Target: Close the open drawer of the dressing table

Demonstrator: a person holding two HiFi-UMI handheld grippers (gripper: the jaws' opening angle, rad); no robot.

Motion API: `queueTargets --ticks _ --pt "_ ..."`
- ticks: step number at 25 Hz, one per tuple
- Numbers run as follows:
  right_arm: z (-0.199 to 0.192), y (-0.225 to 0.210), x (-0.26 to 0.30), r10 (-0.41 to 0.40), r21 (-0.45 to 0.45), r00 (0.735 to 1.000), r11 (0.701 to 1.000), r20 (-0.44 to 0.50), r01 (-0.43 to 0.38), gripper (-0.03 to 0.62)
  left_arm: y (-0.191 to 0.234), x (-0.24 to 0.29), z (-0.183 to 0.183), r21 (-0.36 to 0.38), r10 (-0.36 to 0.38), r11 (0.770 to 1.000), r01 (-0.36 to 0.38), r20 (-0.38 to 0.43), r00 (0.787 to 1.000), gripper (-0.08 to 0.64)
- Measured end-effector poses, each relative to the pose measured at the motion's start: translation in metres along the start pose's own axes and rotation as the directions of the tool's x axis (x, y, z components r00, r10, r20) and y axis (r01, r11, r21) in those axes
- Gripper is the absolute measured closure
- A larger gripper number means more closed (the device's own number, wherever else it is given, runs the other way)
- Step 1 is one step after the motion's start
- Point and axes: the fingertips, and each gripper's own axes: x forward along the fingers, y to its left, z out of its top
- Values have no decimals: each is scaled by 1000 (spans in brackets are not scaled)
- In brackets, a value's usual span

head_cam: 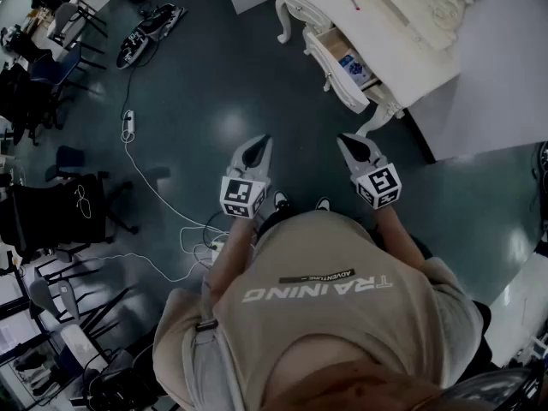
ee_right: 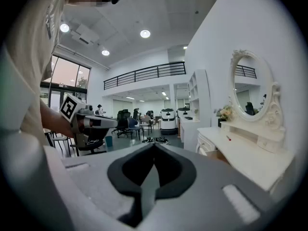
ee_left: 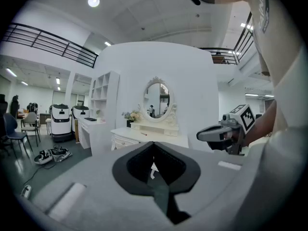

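Note:
The white dressing table (head_cam: 402, 24) stands at the upper right of the head view, its drawer (head_cam: 341, 67) pulled out toward me with small items inside. My left gripper (head_cam: 260, 144) and right gripper (head_cam: 351, 142) are both held in the air over the floor, short of the table, and touch nothing. Each is shut and empty. The left gripper view looks over shut jaws at the table (ee_left: 144, 136), its oval mirror (ee_left: 157, 98) and the right gripper (ee_left: 206, 135). In the right gripper view the open drawer (ee_right: 219, 154) shows at right and the left gripper (ee_right: 114, 123) at left.
A power strip (head_cam: 128, 123) with white cables (head_cam: 163, 229) lies on the dark floor to my left. Office chairs (head_cam: 60, 212) crowd the left edge. A dark bundle (head_cam: 150, 28) lies on the floor at the back. A white wall panel (head_cam: 505, 84) is right of the table.

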Motion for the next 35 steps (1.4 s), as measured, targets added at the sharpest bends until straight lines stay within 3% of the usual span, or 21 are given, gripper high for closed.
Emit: queueTargets --ticks 8,20,23,27,31,35 --pt "0 28 20 -15 52 999 999 -47 17 588 24 -7 -27 -46 -71 997 69 -59 996 558" --pt "-23 45 78 -151 121 984 979 -98 162 588 77 9 -46 -9 -237 972 237 -72 969 558" --pt "-42 37 88 -168 173 976 966 -137 190 588 90 12 -69 -60 -230 972 225 -103 968 558" --pt "-48 23 102 -146 153 975 973 -167 172 588 105 22 -94 -120 -213 973 197 -138 967 558" --pt "-51 -16 126 -164 144 976 972 -142 185 588 120 62 -84 -115 -200 976 185 -136 970 558" --pt "-52 -67 127 -157 175 976 968 -150 182 588 111 105 -50 -122 -196 976 180 -131 972 558"
